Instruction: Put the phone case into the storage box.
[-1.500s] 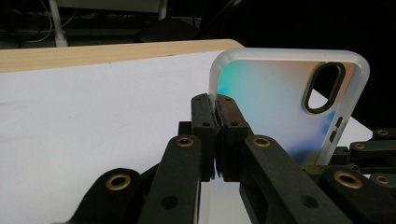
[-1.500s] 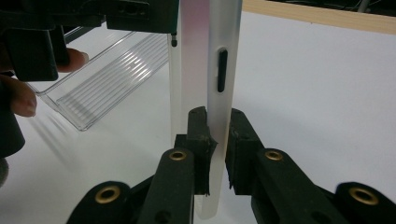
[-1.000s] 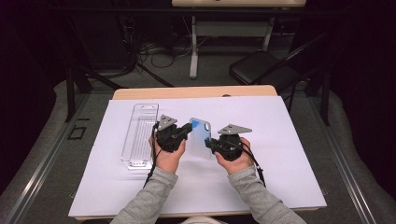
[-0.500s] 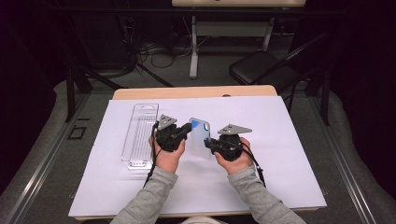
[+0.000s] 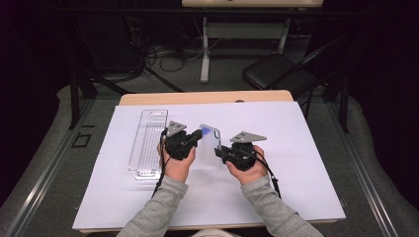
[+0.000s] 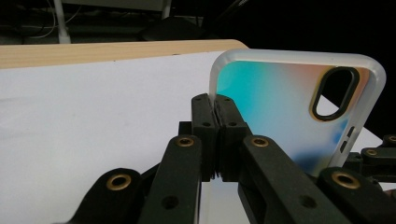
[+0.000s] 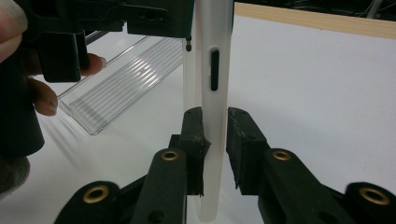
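A translucent phone case (image 5: 210, 145) with a blue-to-orange back hangs upright on its edge above the white sheet, between both hands. My left gripper (image 5: 199, 134) is shut on one long rim of the case (image 6: 275, 107), near the corner away from the camera hole; its pads (image 6: 204, 116) pinch the thin wall. My right gripper (image 5: 220, 153) has its jaws around the opposite side wall (image 7: 212, 70). Those jaws have just been opening. One pad (image 7: 192, 130) still touches the wall, and the other pad (image 7: 243, 135) stands off it with a gap.
A clear ribbed plastic tray (image 5: 147, 143) lies on the white sheet (image 5: 306, 148) to the left of the hands. The wooden table edge (image 5: 207, 97) runs behind the sheet. A black chair (image 5: 276, 74) and cables sit on the floor beyond.
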Motion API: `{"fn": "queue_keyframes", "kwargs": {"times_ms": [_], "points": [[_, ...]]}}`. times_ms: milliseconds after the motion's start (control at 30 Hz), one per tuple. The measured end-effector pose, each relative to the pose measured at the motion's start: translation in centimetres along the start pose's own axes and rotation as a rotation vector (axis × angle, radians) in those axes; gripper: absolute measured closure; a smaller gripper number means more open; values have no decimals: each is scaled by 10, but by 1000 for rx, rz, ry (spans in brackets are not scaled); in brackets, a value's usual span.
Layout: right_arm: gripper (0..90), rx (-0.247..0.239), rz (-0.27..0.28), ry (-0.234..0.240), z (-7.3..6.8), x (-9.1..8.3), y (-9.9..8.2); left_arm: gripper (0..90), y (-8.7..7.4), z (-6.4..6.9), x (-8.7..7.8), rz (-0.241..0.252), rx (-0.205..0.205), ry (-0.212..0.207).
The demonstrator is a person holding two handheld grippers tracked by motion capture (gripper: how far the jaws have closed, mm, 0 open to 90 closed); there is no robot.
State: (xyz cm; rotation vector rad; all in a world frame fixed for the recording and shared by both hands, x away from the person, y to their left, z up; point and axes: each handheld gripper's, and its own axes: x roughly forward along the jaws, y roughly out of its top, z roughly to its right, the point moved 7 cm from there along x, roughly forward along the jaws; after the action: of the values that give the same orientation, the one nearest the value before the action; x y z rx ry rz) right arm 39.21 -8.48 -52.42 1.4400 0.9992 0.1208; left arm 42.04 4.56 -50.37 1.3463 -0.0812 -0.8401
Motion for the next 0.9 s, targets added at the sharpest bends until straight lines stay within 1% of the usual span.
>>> {"fn": "queue_keyframes", "kwargs": {"times_ms": [333, 433, 767, 833, 900], "points": [[737, -2, 3, 9, -1, 0, 0, 885, 0, -2, 1, -2, 2, 11], [709, 2, 3, 16, -3, 0, 1, 885, 1, -3, 1, 0, 3, 15], [611, -12, 12, 43, -8, 0, 2, 885, 3, -6, 1, 5, 6, 31], [583, -15, 12, 39, -8, 0, 2, 885, 4, -7, 0, 6, 6, 37], [576, -14, 12, 40, -8, 0, 3, 885, 6, -9, 0, 9, 5, 41]]}}
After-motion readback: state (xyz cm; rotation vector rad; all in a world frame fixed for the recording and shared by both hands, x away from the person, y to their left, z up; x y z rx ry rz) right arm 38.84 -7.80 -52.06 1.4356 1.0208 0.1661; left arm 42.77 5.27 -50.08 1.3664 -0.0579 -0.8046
